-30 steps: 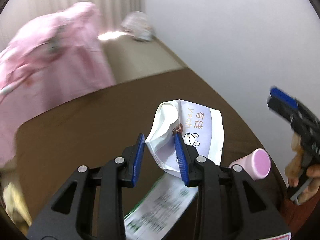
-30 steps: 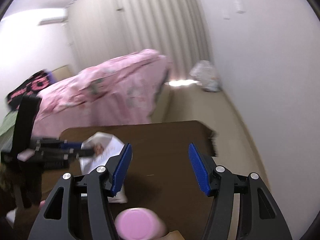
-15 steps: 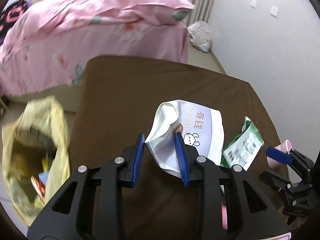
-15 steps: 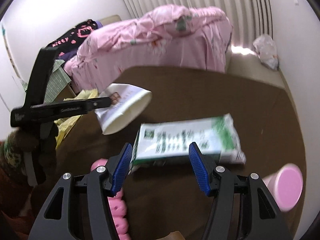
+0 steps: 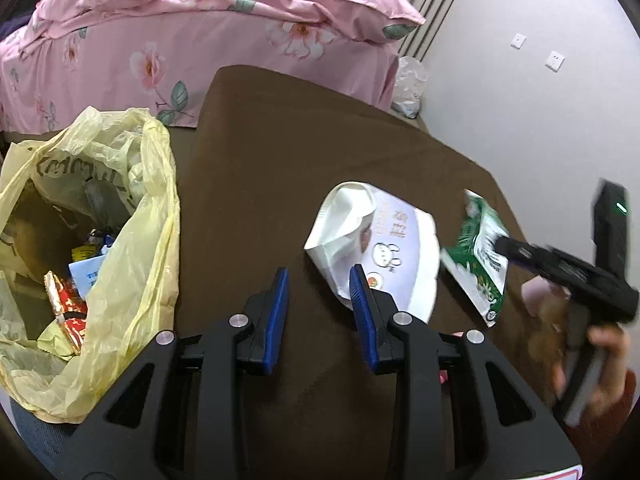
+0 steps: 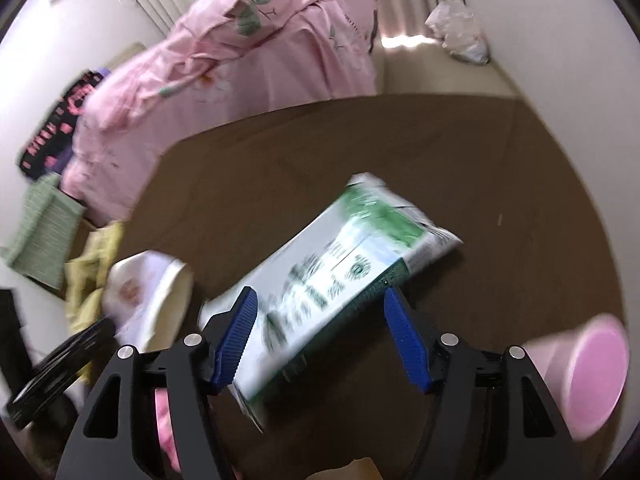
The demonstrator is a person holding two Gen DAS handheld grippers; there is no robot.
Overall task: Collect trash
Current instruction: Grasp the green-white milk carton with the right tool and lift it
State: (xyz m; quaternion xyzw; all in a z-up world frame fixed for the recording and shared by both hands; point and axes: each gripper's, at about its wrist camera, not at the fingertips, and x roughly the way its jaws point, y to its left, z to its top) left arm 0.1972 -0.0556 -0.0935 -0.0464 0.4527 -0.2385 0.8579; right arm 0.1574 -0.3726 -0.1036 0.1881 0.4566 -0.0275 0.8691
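Several wrappers already fill the yellow plastic bag (image 5: pixel 120 216) far left, while the left gripper (image 5: pixel 320 300) pinches a crumpled white paper cup (image 5: pixel 384 244) and the right gripper (image 6: pixel 320 328) opens around the green-and-white carton (image 6: pixel 340 276) lying mid-table.

Crinkled yellow plastic bag (image 5: pixel 132 216), matt brown tabletop (image 5: pixel 280 152), glossy printed carton (image 6: pixel 340 272)

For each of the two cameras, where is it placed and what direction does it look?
Left wrist: sits on the left gripper, looking down over the brown table toward the yellow trash bag; a crushed paper cup hangs at one finger; the right hand shows.
Right wrist: sits on the right gripper, jaws opening around the green-white carton; a pink cup lies beside it.
Shared: table, paper cup, carton, pink bedding.
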